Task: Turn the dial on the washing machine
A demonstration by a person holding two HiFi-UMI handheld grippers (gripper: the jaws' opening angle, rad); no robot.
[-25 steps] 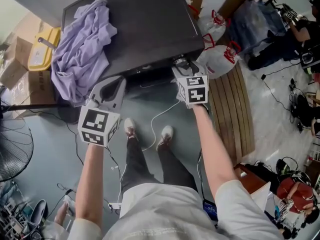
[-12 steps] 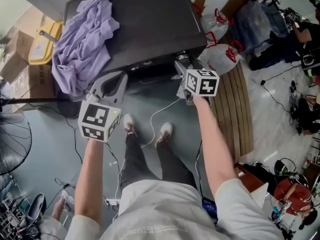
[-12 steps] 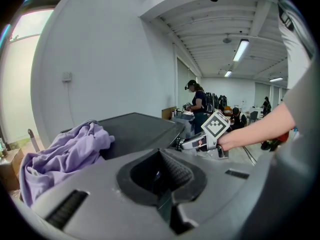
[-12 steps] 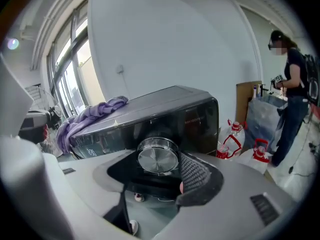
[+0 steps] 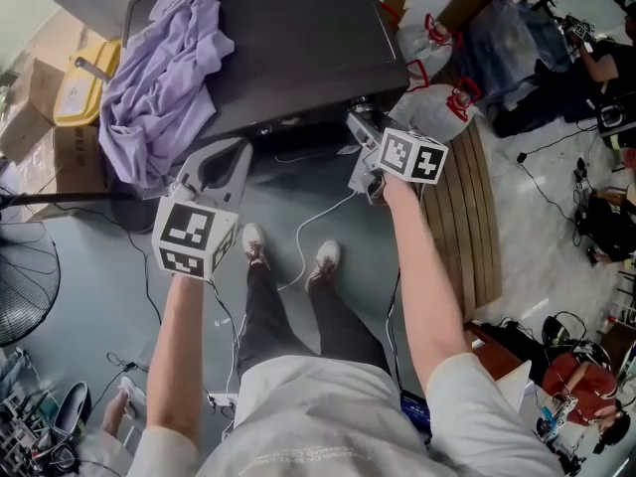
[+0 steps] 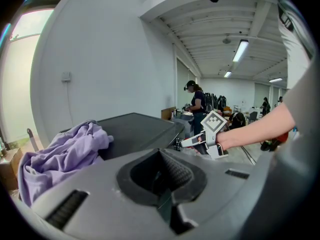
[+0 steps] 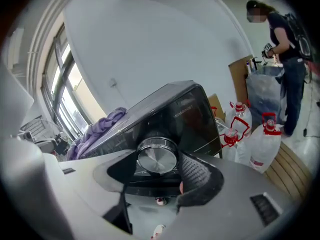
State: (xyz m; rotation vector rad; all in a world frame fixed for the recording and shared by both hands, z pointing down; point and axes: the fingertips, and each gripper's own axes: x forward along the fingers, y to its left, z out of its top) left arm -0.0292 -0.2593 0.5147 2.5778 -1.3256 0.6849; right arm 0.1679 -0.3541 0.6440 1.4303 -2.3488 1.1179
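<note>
1. Fan (image 5: 20, 301): wire guard only, cut off by the left edge of the head view.
2. Yellow object (image 5: 81, 92): on a box (image 5: 45, 107) beside the washer; its kind is hard to make out.
3. Cloth (image 5: 159, 78): purple, bunched on the washer's left top, spilling over that edge.
4. Left tongs (image 5: 221, 162): held in front of the washer, apart from it; pads together, nothing between them.
5. Washer (image 5: 298, 48): dark top. In the head view its front panel is hidden below the top edge.
6. Dial (image 7: 157, 158): brushed metal, on the front panel at the right. It shows only in the right gripper view.
7. Right tongs (image 5: 363, 137): clamped on the dial. The ribbed pad (image 7: 196, 170) presses its right side; the opposite pad is lost in shadow.
8. Bags (image 5: 447, 107): white, red handles, just right of the washer.
9. Slats (image 5: 467, 217): wooden, on the floor, partly under the bags.
</note>
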